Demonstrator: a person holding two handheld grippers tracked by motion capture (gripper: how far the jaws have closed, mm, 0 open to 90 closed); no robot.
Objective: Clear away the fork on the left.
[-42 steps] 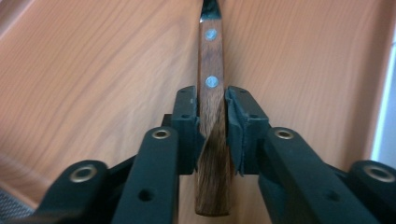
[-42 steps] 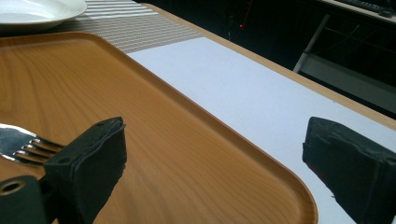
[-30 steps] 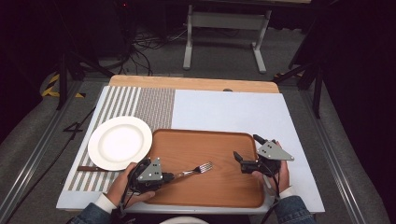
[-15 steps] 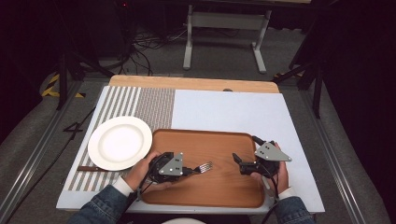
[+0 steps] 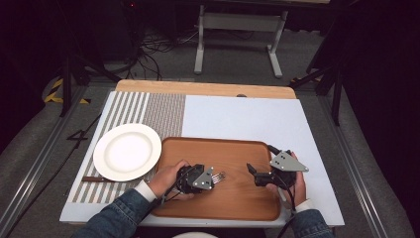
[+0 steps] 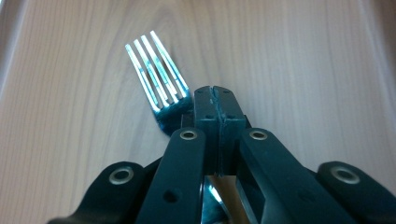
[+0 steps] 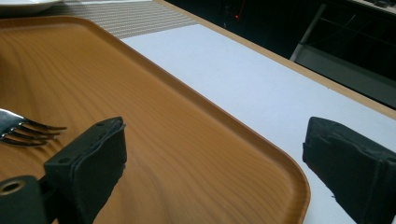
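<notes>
The fork [image 6: 156, 60] lies mid-frame on the tray [image 5: 247, 148], a light, stiff, slick metal thing. The left gripper [image 6: 215, 95] is clamped on its neck; the right gripper [image 7: 224, 163] stands apart, empty.

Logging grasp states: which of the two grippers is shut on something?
The left gripper, jaws closed on the fork over the tray. The right gripper is open, holding nothing.

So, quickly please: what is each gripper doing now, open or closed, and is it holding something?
Left gripper: jaws closed on the fork, over the tray.
Right gripper: jaws open, holding nothing.
</notes>
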